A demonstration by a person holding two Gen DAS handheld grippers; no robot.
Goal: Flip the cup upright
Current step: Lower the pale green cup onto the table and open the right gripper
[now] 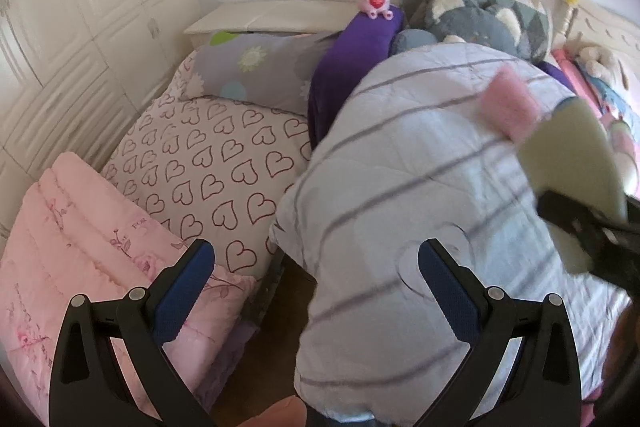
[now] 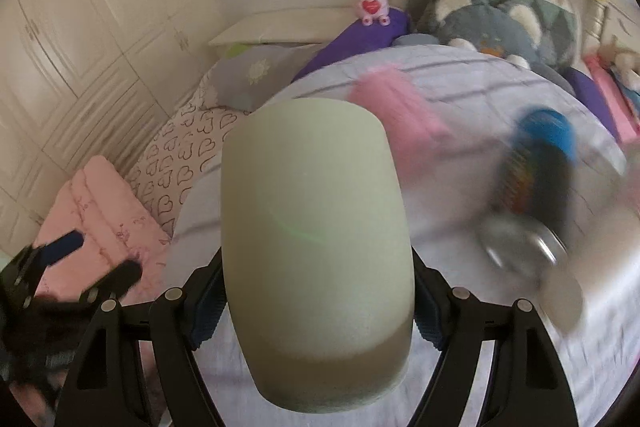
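Observation:
My right gripper [image 2: 316,311] is shut on a pale green cup [image 2: 316,227], which fills the middle of the right wrist view; I cannot tell which end is the mouth. The same cup [image 1: 576,171] shows at the right edge of the left wrist view, held above the striped white quilt [image 1: 420,207], with the right gripper's black fingers [image 1: 588,227] around it. My left gripper [image 1: 316,267] is open and empty, over the quilt's left edge. It also shows blurred at the lower left of the right wrist view [image 2: 92,255].
A pink cloth [image 2: 396,107] lies on the quilt [image 2: 460,227] beyond the cup. A blurred blue and black object [image 2: 536,163] lies to the right. A heart-print sheet [image 1: 208,167], a folded pink blanket [image 1: 80,247], pillows and plush toys [image 1: 476,19] surround the quilt. White wardrobe doors [image 1: 60,47] stand left.

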